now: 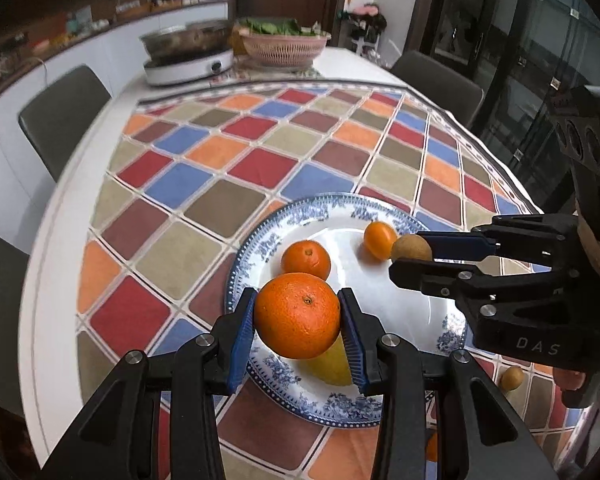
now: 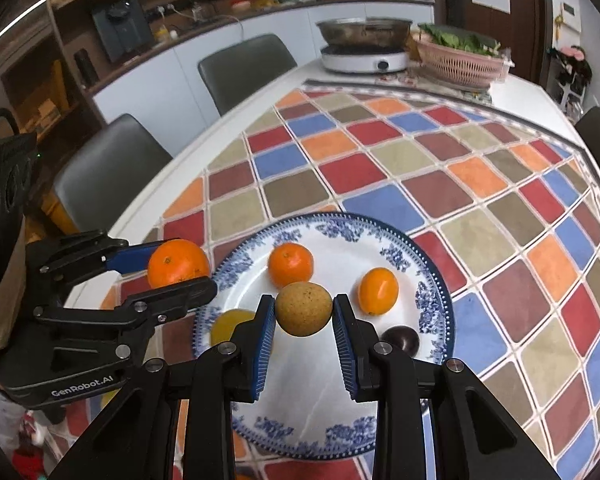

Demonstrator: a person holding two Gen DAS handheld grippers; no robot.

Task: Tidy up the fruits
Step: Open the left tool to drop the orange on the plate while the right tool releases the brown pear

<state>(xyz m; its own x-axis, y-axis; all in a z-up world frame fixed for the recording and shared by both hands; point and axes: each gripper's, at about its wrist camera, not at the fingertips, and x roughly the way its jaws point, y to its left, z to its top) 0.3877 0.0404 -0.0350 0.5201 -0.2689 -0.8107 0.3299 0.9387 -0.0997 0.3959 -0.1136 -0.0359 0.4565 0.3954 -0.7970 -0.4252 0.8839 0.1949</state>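
Observation:
My left gripper (image 1: 298, 316) is shut on a large orange (image 1: 297, 316) and holds it above the near left rim of a blue-and-white plate (image 1: 404, 308). My right gripper (image 2: 304, 314) is shut on a small tan-brown round fruit (image 2: 304, 309) above the same plate (image 2: 436, 292). On the plate lie a mandarin (image 2: 290, 264), a small oval orange fruit (image 2: 378, 290), a yellow fruit (image 2: 230, 326) and a dark purple fruit (image 2: 400, 339). In the left wrist view the right gripper (image 1: 410, 254) comes in from the right with the brown fruit (image 1: 411, 247).
A checked tablecloth (image 1: 228, 176) covers the table. A small brown fruit (image 1: 512, 377) lies on the cloth right of the plate. A hotplate with a metal pot (image 2: 364, 46) and a pink basket of greens (image 2: 458, 60) stand at the far end. Chairs (image 2: 108, 160) line the table's sides.

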